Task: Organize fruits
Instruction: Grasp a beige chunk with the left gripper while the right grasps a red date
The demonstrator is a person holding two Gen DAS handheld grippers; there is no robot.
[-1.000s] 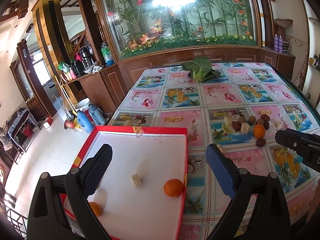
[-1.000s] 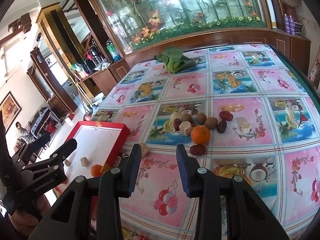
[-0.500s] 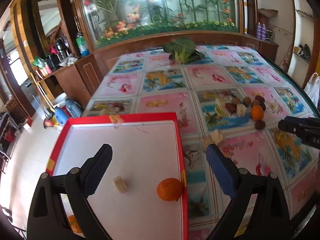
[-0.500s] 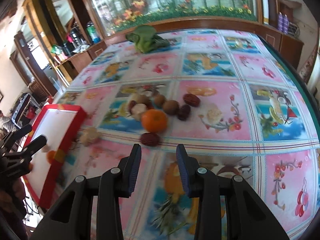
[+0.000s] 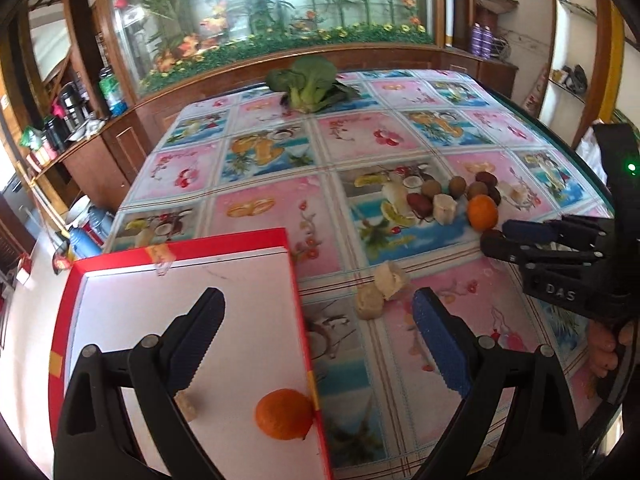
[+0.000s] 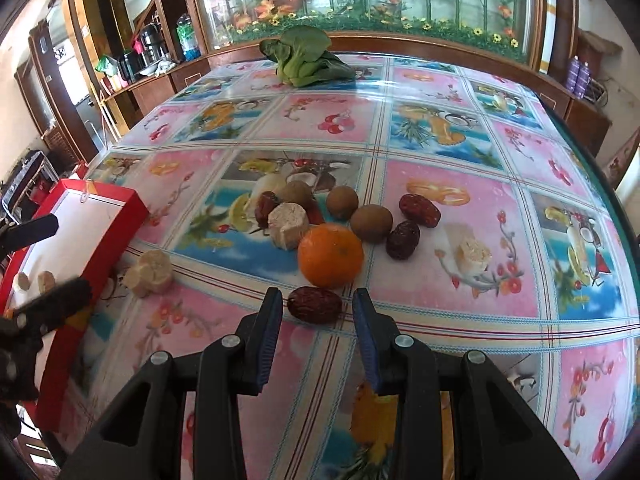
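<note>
1. Two round orange citrus fruits are in view: one on the table (image 6: 330, 256) within the loose fruit cluster, and one in the tray (image 5: 285, 414), touching the tray's right inner wall.
2. Four dark red wrinkled dates show in the right wrist view: nearest date (image 6: 315, 304), one (image 6: 419, 209) to the far right of the cluster, one (image 6: 402, 240) just beside the table orange, and one (image 6: 266, 209) partly hidden behind a pale piece.
3. Three brown oval kiwis lie behind the table orange: (image 6: 371, 223), (image 6: 342, 201), (image 6: 297, 193).
4. Three pale beige cut fruit pieces lie on the cloth: (image 6: 288, 225), (image 6: 474, 256), (image 6: 149, 273).
5. One red-rimmed rectangular tray with white floor (image 5: 296, 280) sits at the table's left edge; pale pieces also lie inside it, count unclear.
6. Right gripper (image 6: 316, 312): jaws apart, nearest date between the tips, pads not pressing on it.
7. Left gripper (image 5: 316, 320): jaws wide apart, nothing between them, straddling the tray's right wall.
8. One green leafy vegetable (image 6: 306, 60) lies at the far end of the fruit-print tablecloth (image 6: 460, 200).
</note>
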